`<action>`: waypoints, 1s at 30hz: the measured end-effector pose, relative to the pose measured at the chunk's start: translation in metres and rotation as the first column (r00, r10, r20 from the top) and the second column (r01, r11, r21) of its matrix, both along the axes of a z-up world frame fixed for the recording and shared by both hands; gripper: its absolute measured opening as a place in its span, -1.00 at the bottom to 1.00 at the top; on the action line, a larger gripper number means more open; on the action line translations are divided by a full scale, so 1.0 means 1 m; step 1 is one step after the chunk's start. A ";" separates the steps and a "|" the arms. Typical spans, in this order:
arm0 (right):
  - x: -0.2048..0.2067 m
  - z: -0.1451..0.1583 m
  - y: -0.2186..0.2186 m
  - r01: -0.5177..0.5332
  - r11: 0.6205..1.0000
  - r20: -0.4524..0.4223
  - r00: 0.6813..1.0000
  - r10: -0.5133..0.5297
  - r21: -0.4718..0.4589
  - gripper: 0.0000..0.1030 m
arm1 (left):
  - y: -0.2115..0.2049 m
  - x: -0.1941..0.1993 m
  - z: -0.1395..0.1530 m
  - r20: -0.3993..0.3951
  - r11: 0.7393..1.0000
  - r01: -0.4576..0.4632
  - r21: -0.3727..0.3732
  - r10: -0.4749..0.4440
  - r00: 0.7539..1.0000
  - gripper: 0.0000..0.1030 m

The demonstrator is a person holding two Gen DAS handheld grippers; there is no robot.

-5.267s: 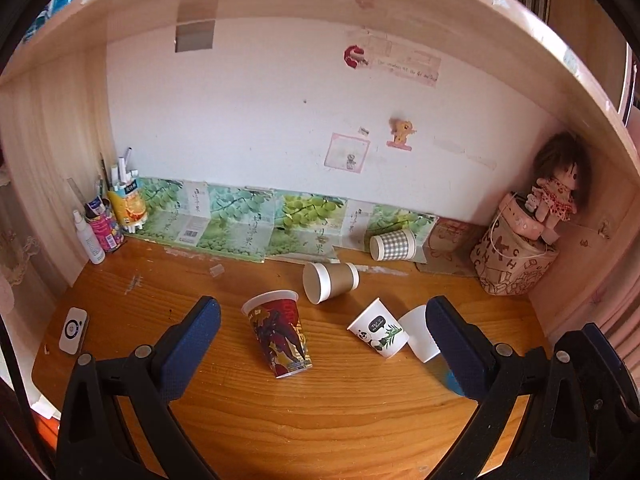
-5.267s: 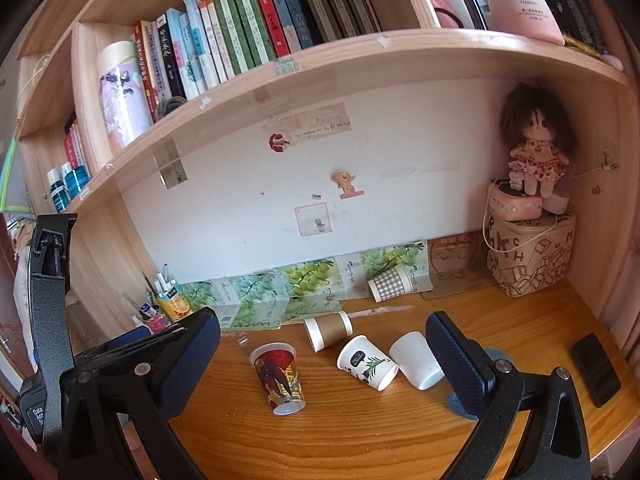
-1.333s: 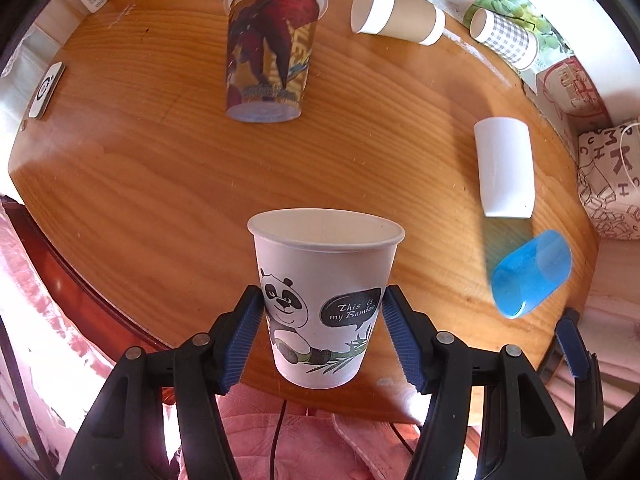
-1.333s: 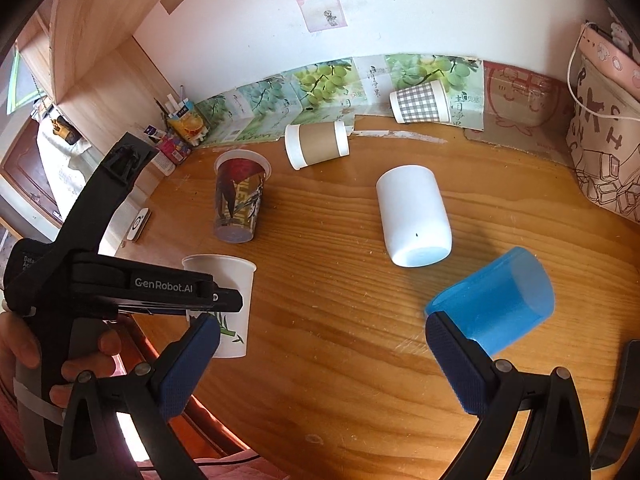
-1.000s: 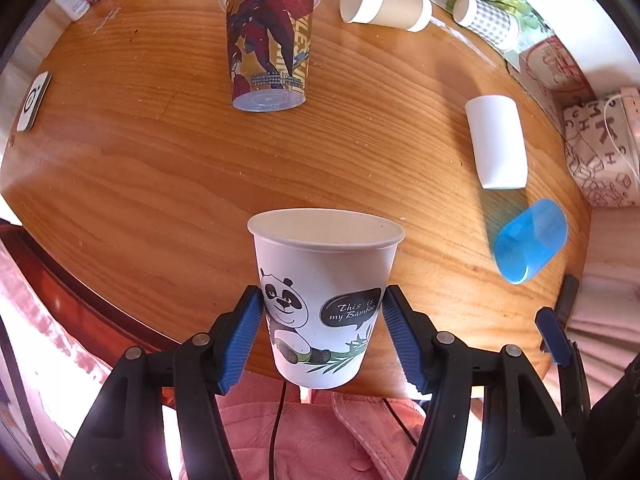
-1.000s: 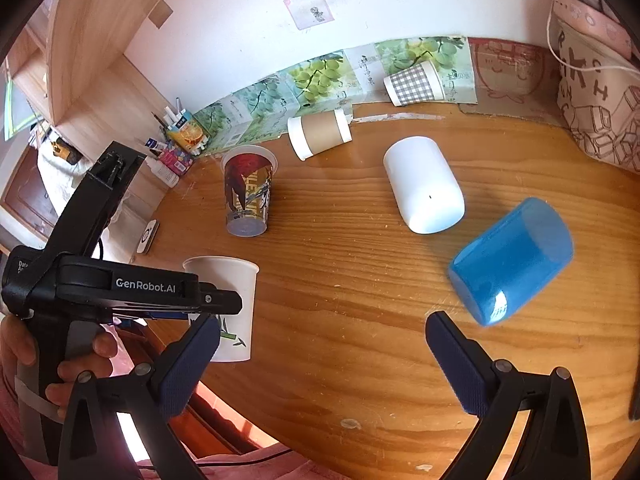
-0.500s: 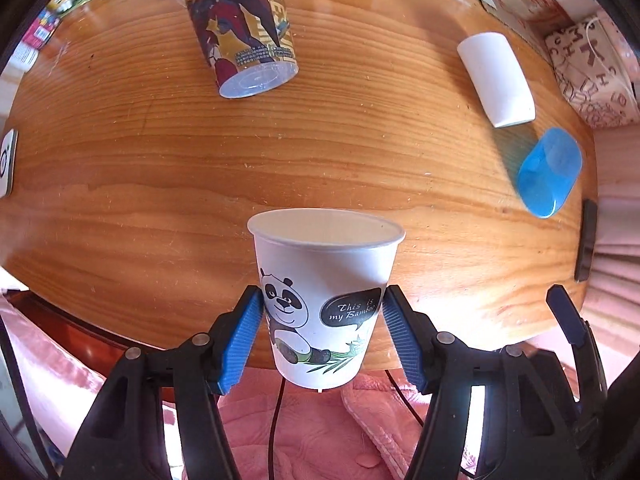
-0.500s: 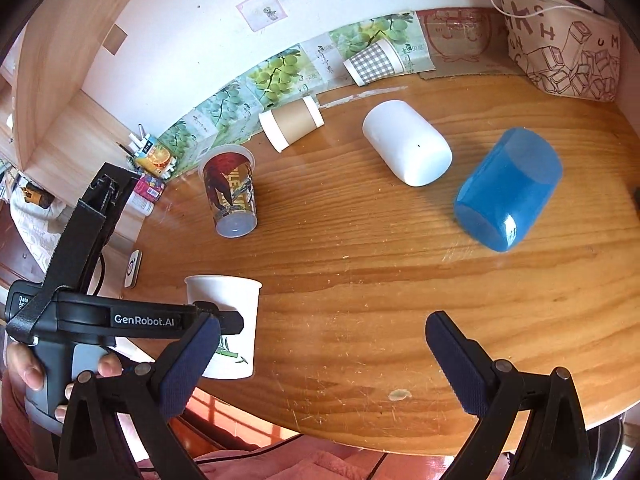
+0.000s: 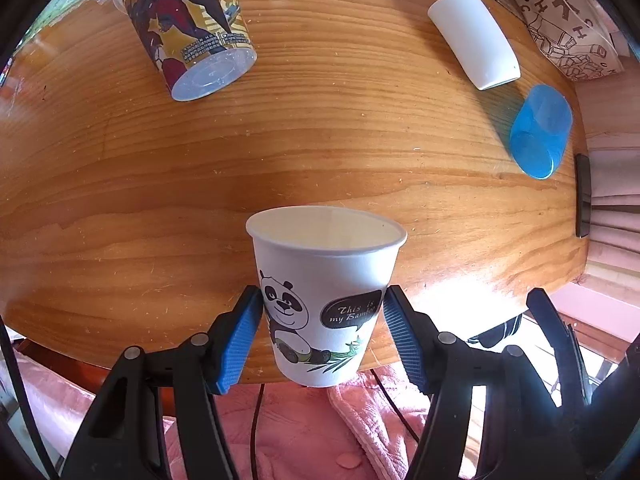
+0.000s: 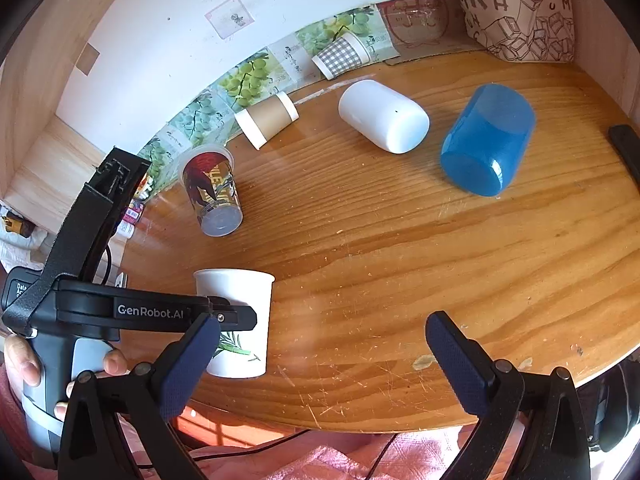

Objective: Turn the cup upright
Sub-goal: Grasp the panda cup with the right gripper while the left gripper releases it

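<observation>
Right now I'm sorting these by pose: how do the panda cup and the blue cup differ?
The panda cup stands upright, mouth up, between the left gripper's jaws; the blue cup lies on its side, untouched. The panda cup is white printed paper; the blue cup is plain and glossy. Both are over the wooden desk.

Panda cup (image 9: 326, 300) in my left gripper (image 9: 324, 334) reads "This is my Bamboo"; gripper body reads "GenRobot.AI".

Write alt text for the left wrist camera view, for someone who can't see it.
The left gripper holds a panda paper cup upright, mouth up, at the near edge of a wooden desk. Behind it, a printed cup, white cup and blue cup lie tipped over.
</observation>
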State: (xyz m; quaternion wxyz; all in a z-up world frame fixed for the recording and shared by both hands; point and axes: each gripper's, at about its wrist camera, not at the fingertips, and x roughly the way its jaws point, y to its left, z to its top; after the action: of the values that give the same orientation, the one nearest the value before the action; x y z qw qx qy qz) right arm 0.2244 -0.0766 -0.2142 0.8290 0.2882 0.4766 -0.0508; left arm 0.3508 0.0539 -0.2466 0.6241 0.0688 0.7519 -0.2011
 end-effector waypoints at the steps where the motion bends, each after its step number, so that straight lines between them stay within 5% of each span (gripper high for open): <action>1: -0.001 0.000 0.002 0.009 1.000 0.000 1.000 -0.009 -0.001 1.00 | 0.000 0.001 -0.001 -0.005 1.000 0.003 -0.006 -0.003 1.000 0.30; 12: -0.006 0.002 0.011 0.071 0.997 0.009 0.997 -0.071 -0.018 1.00 | 0.008 0.013 0.009 -0.011 0.996 0.050 -0.074 -0.051 0.999 0.51; 30: 0.033 -0.016 0.026 0.038 0.999 0.006 0.999 -0.039 0.029 1.00 | 0.059 0.041 0.040 0.185 0.984 0.005 -0.179 0.028 0.982 0.51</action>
State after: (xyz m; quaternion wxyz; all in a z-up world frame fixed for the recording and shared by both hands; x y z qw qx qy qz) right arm 0.2578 -0.0506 -0.2303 0.8252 0.3093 0.4688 -0.0589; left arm 0.3919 0.1124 -0.2062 0.6966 0.0265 0.6694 -0.2569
